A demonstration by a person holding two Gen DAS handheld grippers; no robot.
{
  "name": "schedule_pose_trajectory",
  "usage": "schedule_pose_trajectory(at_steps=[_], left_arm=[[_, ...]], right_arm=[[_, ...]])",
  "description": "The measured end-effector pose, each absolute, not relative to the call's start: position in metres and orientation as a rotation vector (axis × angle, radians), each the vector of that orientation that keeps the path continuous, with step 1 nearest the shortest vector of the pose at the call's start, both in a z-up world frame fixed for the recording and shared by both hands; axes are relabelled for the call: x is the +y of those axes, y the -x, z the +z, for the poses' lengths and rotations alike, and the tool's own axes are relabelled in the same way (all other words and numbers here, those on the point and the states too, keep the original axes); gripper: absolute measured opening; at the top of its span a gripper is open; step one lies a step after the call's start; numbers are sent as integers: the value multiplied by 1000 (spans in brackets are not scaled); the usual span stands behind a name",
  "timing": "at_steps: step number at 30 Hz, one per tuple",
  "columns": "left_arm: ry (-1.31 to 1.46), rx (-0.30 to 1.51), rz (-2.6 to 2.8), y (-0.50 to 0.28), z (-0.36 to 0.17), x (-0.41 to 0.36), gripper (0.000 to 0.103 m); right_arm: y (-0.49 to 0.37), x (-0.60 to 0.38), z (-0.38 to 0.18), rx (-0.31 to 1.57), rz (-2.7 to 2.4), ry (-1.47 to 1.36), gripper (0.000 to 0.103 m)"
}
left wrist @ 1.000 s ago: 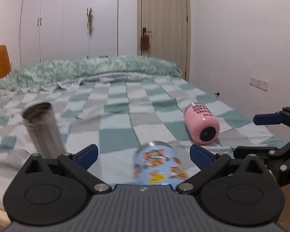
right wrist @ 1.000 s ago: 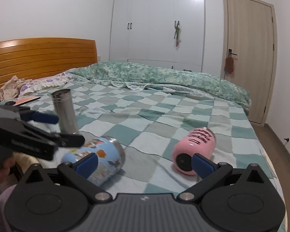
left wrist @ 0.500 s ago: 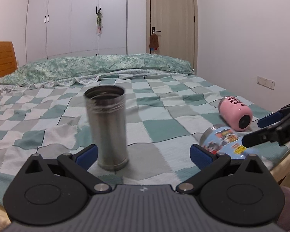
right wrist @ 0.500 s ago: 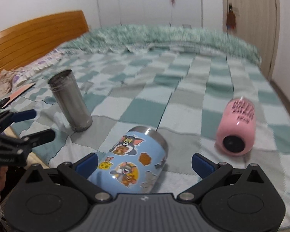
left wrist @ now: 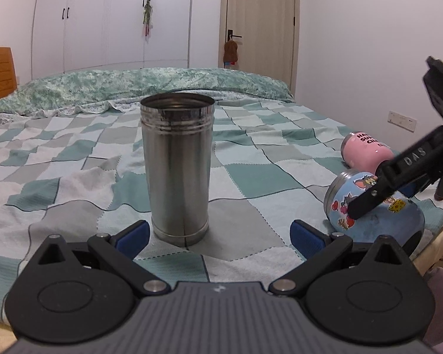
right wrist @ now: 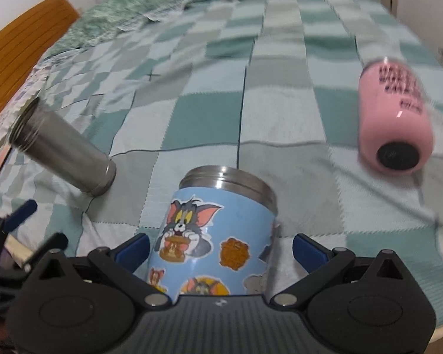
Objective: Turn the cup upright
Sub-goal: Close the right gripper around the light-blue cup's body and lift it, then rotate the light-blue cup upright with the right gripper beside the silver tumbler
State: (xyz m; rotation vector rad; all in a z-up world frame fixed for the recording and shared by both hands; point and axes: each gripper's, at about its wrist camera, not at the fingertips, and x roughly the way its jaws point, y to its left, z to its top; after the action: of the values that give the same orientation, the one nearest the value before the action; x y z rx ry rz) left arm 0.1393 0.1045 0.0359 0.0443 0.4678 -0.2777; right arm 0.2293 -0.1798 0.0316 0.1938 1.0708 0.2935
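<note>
Blue-padded fingers of our right gripper (right wrist: pixel 220 247) stand spread, one each side of the blue cup (right wrist: pixel 218 236), with a gap showing on the right side and the left pad just beside the wall. That cup lies on its side on the checked quilt (right wrist: pixel 215 118) near the bed edge, steel rim pointing away from us. Our left gripper (left wrist: pixel 218 233) is likewise spread, holding nothing, facing the steel cup (left wrist: pixel 177 165), which stands upright, mouth up, just beyond the pads. Further right, the pink cup (right wrist: pixel 394 118) lies on its side, well apart from the steel one.
</note>
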Motion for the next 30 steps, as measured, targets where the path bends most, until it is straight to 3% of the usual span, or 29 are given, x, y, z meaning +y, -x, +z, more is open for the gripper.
schedule_pose_trajectory(at_steps=[3,10,22,30], left_arm=[[-44,469,-283,-141,35,104,103],[-36,464,-299,-141,36,106,103],[-4,460,-262,-138,42,122,103],[25,458,-198,-146,43,137,103]], right_arm=[[-239,-183,23,1125,306,-279,88],[-229,-192,23,1054,364,-326,87],[-199,-161,60,536,490,-137,83],[-223,-107,50,414,511,12,83]])
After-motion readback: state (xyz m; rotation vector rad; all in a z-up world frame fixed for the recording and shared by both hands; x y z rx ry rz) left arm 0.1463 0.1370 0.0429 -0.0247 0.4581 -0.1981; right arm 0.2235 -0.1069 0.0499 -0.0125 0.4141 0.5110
